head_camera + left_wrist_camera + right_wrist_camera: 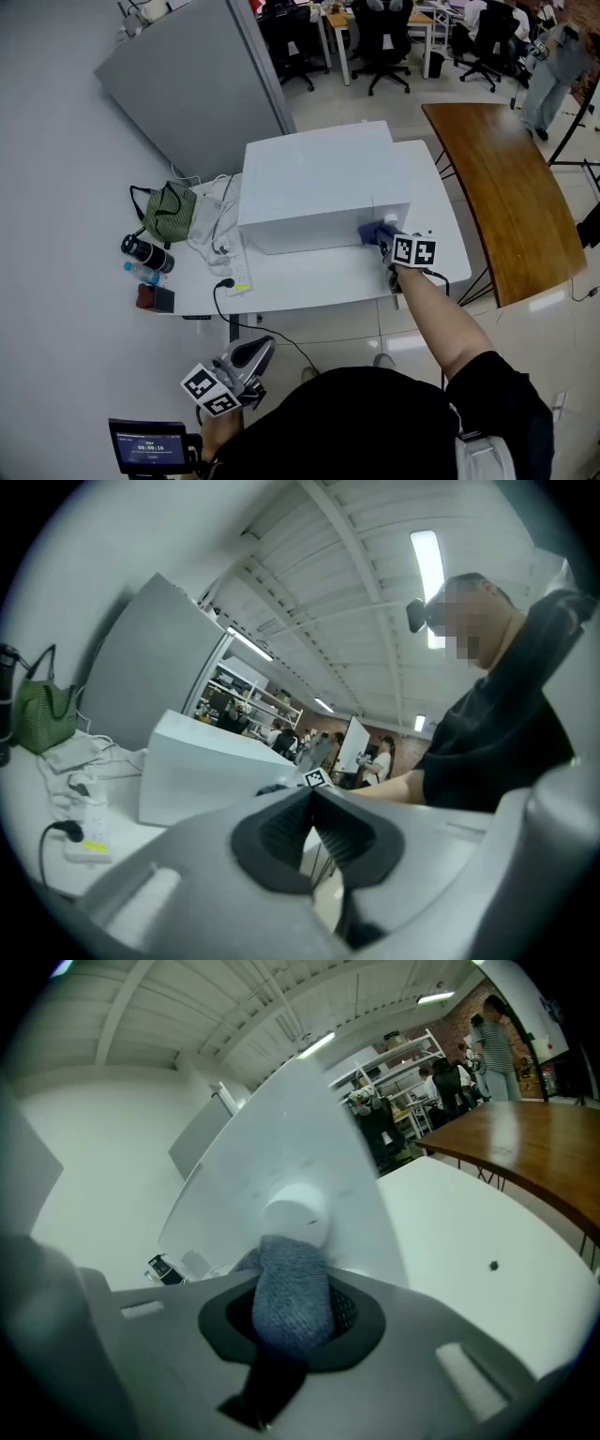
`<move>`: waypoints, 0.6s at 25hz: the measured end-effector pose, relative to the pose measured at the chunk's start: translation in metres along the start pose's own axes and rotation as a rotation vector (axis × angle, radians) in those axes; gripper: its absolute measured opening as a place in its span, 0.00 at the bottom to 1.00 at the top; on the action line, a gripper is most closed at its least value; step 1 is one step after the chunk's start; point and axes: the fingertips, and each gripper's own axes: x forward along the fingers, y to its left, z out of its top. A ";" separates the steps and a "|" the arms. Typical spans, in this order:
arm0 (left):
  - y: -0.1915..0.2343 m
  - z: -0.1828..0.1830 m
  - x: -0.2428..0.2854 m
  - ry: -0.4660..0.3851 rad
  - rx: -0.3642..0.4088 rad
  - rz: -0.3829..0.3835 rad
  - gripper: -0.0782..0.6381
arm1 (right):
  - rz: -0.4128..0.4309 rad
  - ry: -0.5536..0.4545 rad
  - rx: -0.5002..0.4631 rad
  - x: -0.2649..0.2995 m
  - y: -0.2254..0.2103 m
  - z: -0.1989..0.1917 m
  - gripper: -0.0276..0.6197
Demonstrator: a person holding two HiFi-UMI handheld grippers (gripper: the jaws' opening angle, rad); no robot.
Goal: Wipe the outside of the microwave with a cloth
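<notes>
Pressing cloth [375, 232], clamped in right gripper [387, 244], against microwave [319, 183] front; left gripper [257, 352] closed, empty; bag [169, 214] left of microwave.

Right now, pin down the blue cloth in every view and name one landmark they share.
Head view: cloth against the microwave, front right corner, ahead of the right gripper.
Left gripper view: small dark patch above the jaws, probably it.
Right gripper view: clamped between the jaws.
Shared landmark: the white microwave.
</notes>
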 end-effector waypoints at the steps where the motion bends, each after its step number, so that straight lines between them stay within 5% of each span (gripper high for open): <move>1: -0.011 -0.001 0.014 0.007 0.003 -0.015 0.11 | -0.004 -0.002 0.012 -0.009 -0.010 0.002 0.13; 8: -0.033 0.002 0.031 0.009 0.025 -0.042 0.11 | 0.004 -0.026 0.064 -0.040 -0.029 0.006 0.13; 15: 0.025 -0.007 -0.066 -0.033 -0.024 0.046 0.11 | 0.199 0.217 -0.055 0.059 0.124 -0.117 0.13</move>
